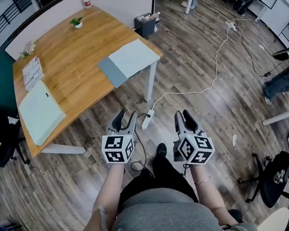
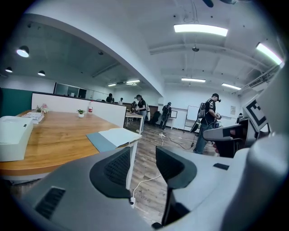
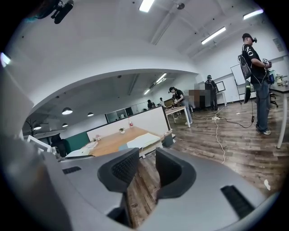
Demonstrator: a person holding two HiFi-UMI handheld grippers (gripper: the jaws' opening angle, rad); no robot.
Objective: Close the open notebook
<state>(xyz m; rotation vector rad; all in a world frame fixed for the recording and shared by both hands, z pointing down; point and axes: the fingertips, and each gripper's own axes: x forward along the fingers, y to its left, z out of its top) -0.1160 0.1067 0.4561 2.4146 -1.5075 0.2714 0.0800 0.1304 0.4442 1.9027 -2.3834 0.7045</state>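
the notebook lies on the table at its right corner, overhanging the edge. a pad lies at the left end, a booklet behind it, and a potted plant at the far side. a power strip lies on the floor before the table, between the left gripper and the right gripper.

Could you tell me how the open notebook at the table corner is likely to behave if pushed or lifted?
The notebook looks thin and flat, so probably light, and its pages likely flex if lifted by one edge. It lies at the corner of the smooth wooden table, so a push might slide it off.
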